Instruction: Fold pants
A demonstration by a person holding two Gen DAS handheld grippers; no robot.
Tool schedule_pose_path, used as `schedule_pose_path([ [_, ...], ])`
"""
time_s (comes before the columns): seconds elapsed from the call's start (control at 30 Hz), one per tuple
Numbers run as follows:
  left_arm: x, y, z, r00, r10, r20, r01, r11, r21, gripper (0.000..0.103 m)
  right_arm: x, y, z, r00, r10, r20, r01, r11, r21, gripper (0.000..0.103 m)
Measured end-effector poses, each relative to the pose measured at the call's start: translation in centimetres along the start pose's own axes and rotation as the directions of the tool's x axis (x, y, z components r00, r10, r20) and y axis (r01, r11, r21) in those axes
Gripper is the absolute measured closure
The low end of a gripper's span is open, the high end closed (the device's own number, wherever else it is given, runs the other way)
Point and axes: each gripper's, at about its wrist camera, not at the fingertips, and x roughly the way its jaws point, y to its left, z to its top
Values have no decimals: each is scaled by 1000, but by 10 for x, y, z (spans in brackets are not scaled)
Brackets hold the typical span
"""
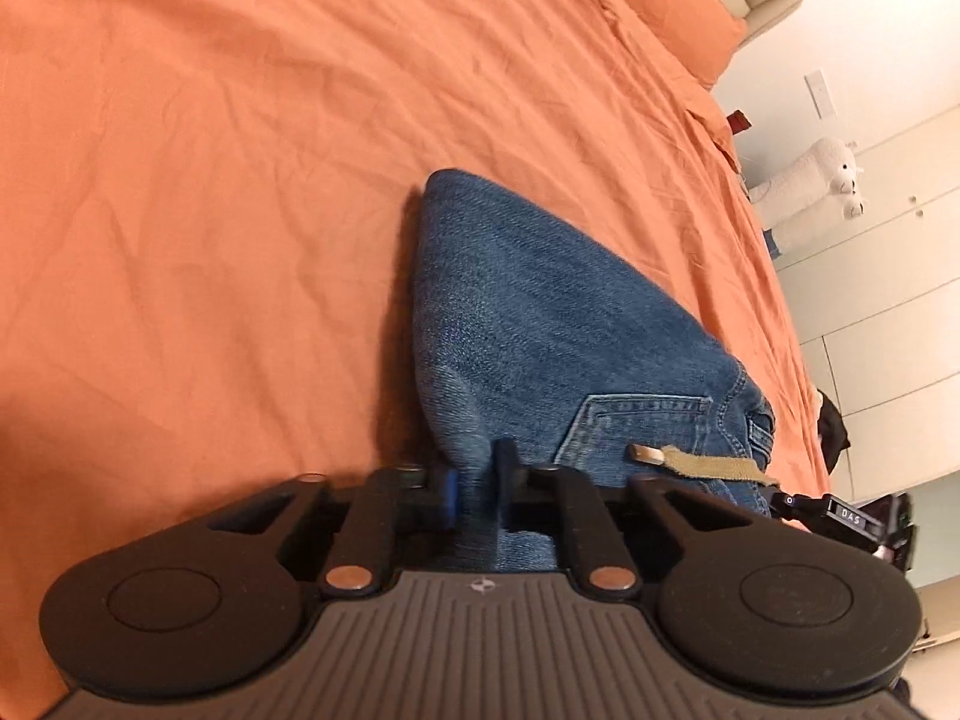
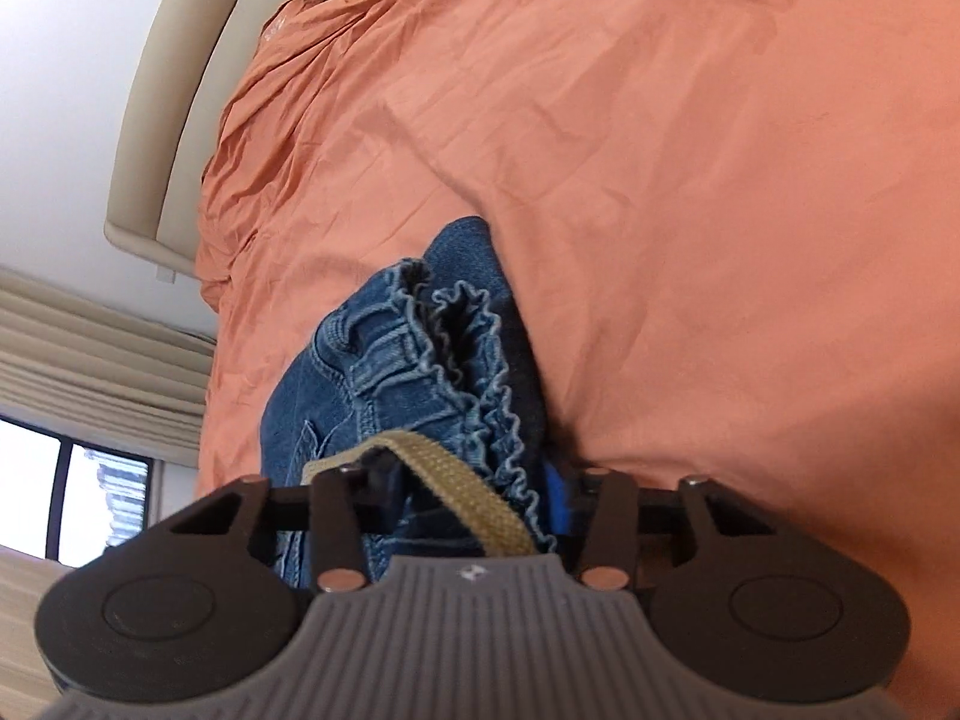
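Note:
Blue denim pants point(image 1: 540, 312) lie bunched on an orange bed sheet point(image 1: 240, 180), back pocket up, with a tan webbing belt point(image 1: 708, 462) at the waist. My left gripper point(image 1: 477, 480) is shut on a fold of denim at the near edge, pinched between its blue pads. In the right wrist view the ruffled elastic waistband of the pants point(image 2: 372, 372) fills the gap of my right gripper point(image 2: 462, 492). Its fingers press on the gathered waistband, and the tan belt point(image 2: 456, 474) runs between them. Part of the right gripper's black body point(image 1: 840, 516) shows beside the waistband.
Orange pillows point(image 1: 678, 12) and a beige headboard point(image 2: 180, 90) are at the bed's head. Beyond the bed's far edge stand a white plush animal point(image 1: 822, 180) and white cabinets point(image 1: 900, 300). A dark item point(image 1: 831, 426) hangs at the bed's edge. Beige curtains point(image 2: 90, 348) and a window point(image 2: 90, 504) are nearby.

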Motion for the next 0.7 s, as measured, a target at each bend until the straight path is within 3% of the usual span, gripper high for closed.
schedule_pose_path([
  [0.13,-9,-19,-2,998,61,34,-63,994,88,96,-11,39,-2,996,-86,14,87,990,-115,78],
  [0.27,-30,-27,-2,997,42,58,-48,994,98,97,-20,82,-8,986,-165,32,168,964,-205,79],
  [0.4,-57,-32,-1,991,89,98,-102,984,145,97,-28,120,-26,992,-122,7,120,959,-258,84],
  [0.5,-83,-21,1,988,99,117,-115,984,138,97,-17,153,-47,990,-144,-5,136,944,-300,85],
  [0.7,-141,3,2,971,154,182,-180,974,136,97,13,198,-82,997,-71,-33,58,954,-294,85],
])
